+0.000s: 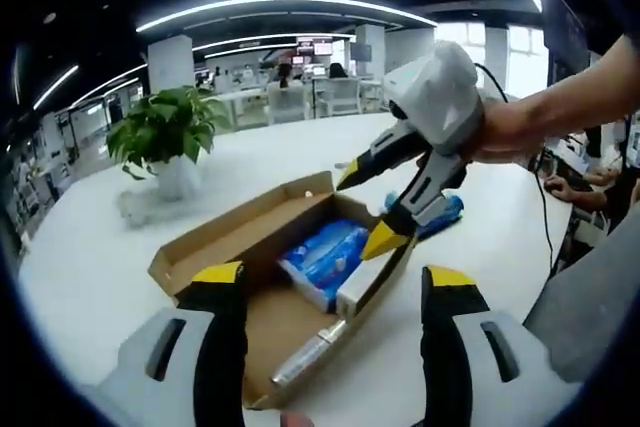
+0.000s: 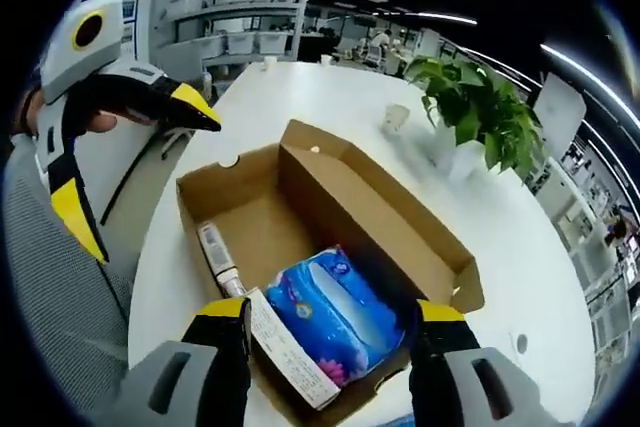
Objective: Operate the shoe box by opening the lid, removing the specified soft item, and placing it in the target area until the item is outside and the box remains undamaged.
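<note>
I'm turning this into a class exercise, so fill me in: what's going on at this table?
A person holds a two-jaw tool in each hand over an open cardboard shoe box on a white table. The lid is already folded back. Inside lie a blue soft pack, a white box and a tube. The right tool is open, poised above the blue pack; the left tool, also open, hovers beside the box. Nothing has been lifted out yet.

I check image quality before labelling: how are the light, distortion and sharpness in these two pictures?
Left gripper view: even light from ceiling strips, strong fisheye bending of the table, box fairly sharp, far office soft. Right gripper view: same even light, the blue pack in the box is sharp, a soft shadow falls inside the box, the plant is slightly soft, shelves curve at the edge.
</note>
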Tool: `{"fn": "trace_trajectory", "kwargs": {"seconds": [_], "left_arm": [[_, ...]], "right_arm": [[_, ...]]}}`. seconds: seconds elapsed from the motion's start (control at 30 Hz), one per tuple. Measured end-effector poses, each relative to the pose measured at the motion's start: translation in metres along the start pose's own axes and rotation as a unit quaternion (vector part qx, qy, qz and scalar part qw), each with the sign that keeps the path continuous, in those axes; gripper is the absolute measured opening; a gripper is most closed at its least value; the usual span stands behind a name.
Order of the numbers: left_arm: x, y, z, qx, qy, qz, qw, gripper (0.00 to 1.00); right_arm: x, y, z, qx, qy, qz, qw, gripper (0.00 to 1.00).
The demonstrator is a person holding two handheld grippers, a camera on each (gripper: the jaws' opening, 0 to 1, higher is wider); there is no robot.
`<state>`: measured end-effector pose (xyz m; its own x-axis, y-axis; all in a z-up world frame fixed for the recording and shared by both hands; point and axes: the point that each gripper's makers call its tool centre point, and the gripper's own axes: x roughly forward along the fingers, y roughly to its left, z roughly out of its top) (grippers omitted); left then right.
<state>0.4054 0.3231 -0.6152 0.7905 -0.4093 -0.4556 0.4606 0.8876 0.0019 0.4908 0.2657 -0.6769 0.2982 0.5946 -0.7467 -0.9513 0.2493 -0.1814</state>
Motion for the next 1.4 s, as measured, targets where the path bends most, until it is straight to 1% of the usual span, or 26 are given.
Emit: {"fn": "trace_trajectory", "kwargs": {"seconds": [0.03,0.07,0.2,0.27,0.43,0.73,0.8,0.83,0.87,0.97,1.07,1.3,1.4], "left_arm": [[0.0,0.0,0.0,0.0,0.0,0.001,1.0,0.69],[0.0,0.001,0.0,0.001,0.0,0.001,1.0,0.69],[-0.001,0.0,0.001,-0.004,-0.003,0.001,1.0,0.69],[-0.001,0.0,0.0,-0.005,-0.003,0.001,1.0,0.69],[-0.002,0.0,0.0,-0.005,-0.003,0.001,1.0,0.69],[0.0,-0.002,-0.001,0.001,0.002,-0.001,1.0,0.69],[0.0,-0.002,-0.001,0.001,0.001,-0.002,1.0,0.69],[0.0,-0.002,-0.002,0.002,0.002,-0.002,1.0,0.69],[0.0,-0.002,-0.003,0.003,0.004,-0.002,1.0,0.69],[0.002,-0.003,-0.006,0.002,0.01,-0.004,0.9999,0.69],[0.002,-0.002,-0.005,0.003,0.009,-0.002,1.0,0.69],[0.001,0.0,-0.007,0.0,0.012,0.001,0.9999,0.68],[0.002,0.0,-0.007,0.002,0.014,0.001,0.9999,0.69]], "right_arm": [[0.001,0.0,0.0,-0.003,0.002,0.001,1.0,0.63],[0.006,-0.002,-0.002,-0.015,0.011,0.005,0.9998,0.63],[0.013,-0.006,-0.001,-0.027,0.021,0.007,0.9994,0.62],[0.018,-0.007,-0.002,-0.053,0.034,0.016,0.9979,0.62],[0.028,-0.008,-0.006,-0.077,0.053,0.031,0.9951,0.63],[0.048,-0.003,-0.018,-0.103,0.083,0.066,0.9891,0.63],[0.051,-0.002,-0.019,-0.107,0.086,0.071,0.988,0.62],[0.054,-0.002,-0.016,-0.099,0.078,0.072,0.9895,0.62],[0.057,-0.003,-0.017,-0.101,0.084,0.072,0.9887,0.63],[0.065,-0.002,-0.024,-0.115,0.097,0.077,0.9856,0.61],[0.072,0.002,-0.025,-0.117,0.1,0.086,0.9843,0.62],[0.082,0.009,-0.032,-0.142,0.118,0.111,0.9765,0.61],[0.087,0.008,-0.045,-0.157,0.14,0.116,0.9707,0.61]]}}
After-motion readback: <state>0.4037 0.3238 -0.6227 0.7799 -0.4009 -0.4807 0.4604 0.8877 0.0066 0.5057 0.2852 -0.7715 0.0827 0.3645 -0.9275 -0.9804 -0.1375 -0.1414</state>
